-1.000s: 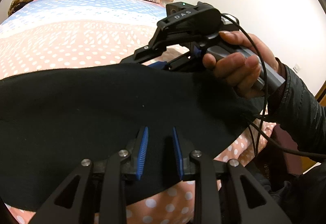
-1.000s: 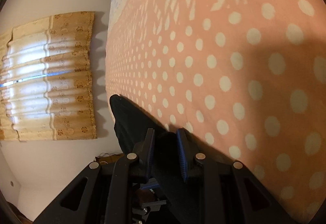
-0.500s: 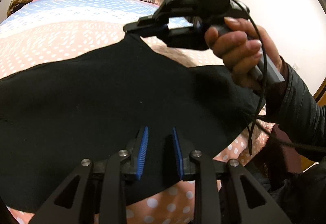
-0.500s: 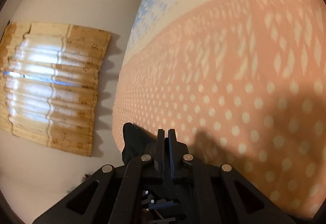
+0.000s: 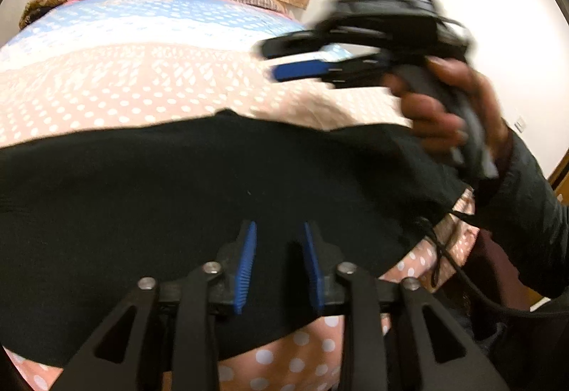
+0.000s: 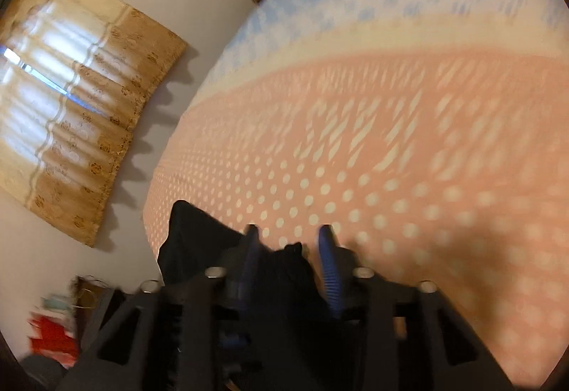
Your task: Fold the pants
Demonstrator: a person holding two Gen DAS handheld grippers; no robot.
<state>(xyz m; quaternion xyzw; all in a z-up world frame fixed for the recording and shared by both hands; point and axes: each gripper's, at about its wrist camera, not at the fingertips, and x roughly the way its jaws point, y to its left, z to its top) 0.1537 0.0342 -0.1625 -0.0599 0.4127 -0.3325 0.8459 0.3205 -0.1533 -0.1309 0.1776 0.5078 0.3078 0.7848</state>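
Black fabric pants [image 5: 177,199] are lying spread across the pink polka-dot bed [image 5: 117,88]. Both jaws have just been widening: the left hand-held gripper [image 5: 278,266] is standing parted over the cloth, the right hand-held gripper [image 6: 290,263] gaping, lifted clear above the pants' far edge.

The pants [image 5: 149,213] are plain black, of soft matte cloth, spread flat in a broad band across the pink dotted bedspread [image 5: 106,95]. In the left wrist view they lie under and ahead of the left gripper's fingers [image 5: 245,259], reaching far to either side. In the right wrist view a dark bunched corner sits low between the right gripper's fingers [image 6: 329,270], blurred, its edge trailing off to their left
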